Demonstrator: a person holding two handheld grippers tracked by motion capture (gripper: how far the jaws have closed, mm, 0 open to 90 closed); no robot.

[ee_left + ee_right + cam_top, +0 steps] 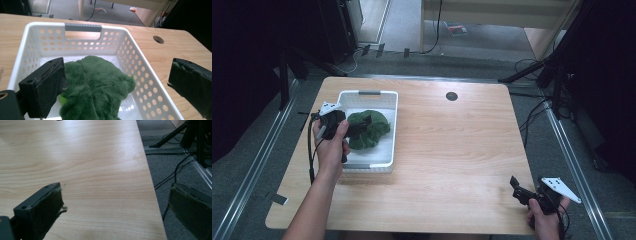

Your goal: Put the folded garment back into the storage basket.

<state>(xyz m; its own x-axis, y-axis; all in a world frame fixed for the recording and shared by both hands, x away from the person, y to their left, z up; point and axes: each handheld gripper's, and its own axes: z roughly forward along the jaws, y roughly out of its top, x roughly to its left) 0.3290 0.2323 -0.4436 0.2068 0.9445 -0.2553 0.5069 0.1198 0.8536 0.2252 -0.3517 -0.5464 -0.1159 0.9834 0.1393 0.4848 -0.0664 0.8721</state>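
My left gripper hangs wide open over the basket, with the green plush lying in the basket straight ahead between the jaws. My right gripper, open and empty too, sits well off from the basket.

Each black hand-held gripper carries padded jaws, a grey three-cornered plate and a trailing black cable.

High view down over the whole table; gripper views close and low, sharing its wood top.
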